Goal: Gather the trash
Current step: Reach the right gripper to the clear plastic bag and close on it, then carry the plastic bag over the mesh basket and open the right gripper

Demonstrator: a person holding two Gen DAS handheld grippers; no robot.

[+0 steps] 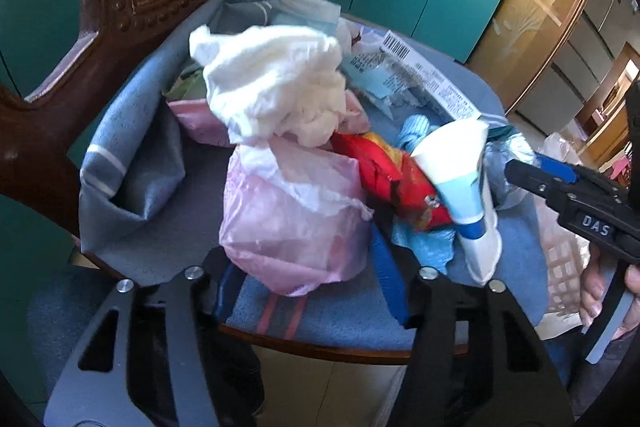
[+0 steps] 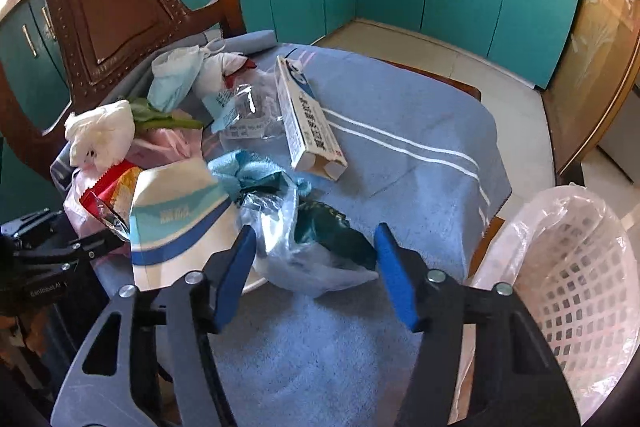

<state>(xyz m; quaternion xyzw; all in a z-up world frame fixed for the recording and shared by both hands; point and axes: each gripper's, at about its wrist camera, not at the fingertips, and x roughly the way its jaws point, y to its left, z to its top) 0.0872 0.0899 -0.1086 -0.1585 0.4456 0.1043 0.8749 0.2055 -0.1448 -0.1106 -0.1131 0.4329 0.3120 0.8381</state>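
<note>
1. Right wrist view: the right gripper is hovering with its blue fingers spread, straddling a clear plastic bag with a dark green wrapper inside; the pads are not pressing it yet, so nothing is being grasped.
2. Left wrist view: the left gripper is sitting with its fingers either side of a pink plastic bag; I cannot tell whether the pads are gripping it, since the bag is hiding them.
3. Around them the trash is lying heaped on a chair seat covered by a blue towel: a flattened paper cup, a red snack wrapper, a white crumpled tissue and a white carton.
4. A lined white basket is standing just beside the chair, on the right.
5. Risk, as I am judging it: the thin film may be slipping through on closing, or dragging the cup touching it off the seat edge; both hands are also working close together and could be colliding.
</note>
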